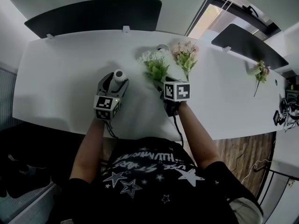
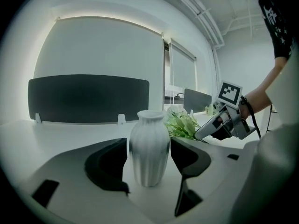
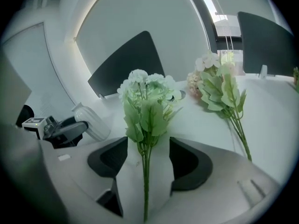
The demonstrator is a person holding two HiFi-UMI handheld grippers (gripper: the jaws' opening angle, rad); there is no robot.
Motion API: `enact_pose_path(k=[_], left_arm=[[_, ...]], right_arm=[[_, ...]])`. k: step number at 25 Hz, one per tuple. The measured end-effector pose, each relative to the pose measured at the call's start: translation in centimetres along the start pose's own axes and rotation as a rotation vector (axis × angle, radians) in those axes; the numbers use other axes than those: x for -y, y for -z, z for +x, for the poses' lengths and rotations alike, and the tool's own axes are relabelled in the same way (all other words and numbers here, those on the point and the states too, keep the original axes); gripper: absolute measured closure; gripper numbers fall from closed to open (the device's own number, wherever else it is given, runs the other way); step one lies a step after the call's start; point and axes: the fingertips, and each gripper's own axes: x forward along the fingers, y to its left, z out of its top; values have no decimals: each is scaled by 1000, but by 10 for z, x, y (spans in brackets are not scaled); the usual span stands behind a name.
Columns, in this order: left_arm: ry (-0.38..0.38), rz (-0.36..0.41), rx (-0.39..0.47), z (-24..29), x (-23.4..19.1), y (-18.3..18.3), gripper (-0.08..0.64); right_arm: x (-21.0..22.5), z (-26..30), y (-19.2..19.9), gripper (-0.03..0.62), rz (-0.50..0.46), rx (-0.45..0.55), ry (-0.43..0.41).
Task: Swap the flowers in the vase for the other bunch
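Head view: white bunch (image 1: 154, 65) and pink bunch (image 1: 186, 54) lying side by side on the table (image 1: 65, 64), just ahead of the right gripper (image 1: 160, 83).
Left gripper view: left gripper (image 2: 148, 148), jaws clamped on the ribbed white vase (image 2: 148, 125).
Right gripper view: jaws apart, white bunch's stem between them, touching neither pad.

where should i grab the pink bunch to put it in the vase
By the bare stems below the leaves, coming from the near side. The pink bunch lies flat with its blooms far and its stem ends towards you, so only the stems offer a slim grip.
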Motion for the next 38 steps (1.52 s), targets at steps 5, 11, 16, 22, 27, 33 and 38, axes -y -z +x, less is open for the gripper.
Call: enact_pose_path(k=[5,11,16,22,27,33,38], left_arm=[[-77,-10,9,-12,-2,1,253],[-190,-47,-15,-41,-1,6,245],[-205,-103,66,-62,24,-13,249],[-252,-85,166,-75,64,-44,517],[-243,-62,191,-72,101,-61,552],[-246,-37,117,-54,134,-50,554],[-210,-13,98,-40,167,-52,554]], right_arm=[[-6,-15,-8,307,-45,51,-2],[-1,-49,-30,308,-54,226,37],[6,-85,-42,486,-49,366,6],[12,-123,-43,589,-109,466,-42],[39,-144,-34,589,-85,470,-40],[62,-163,-29,589,-89,465,-64],[75,-171,-21,589,-106,442,-88]])
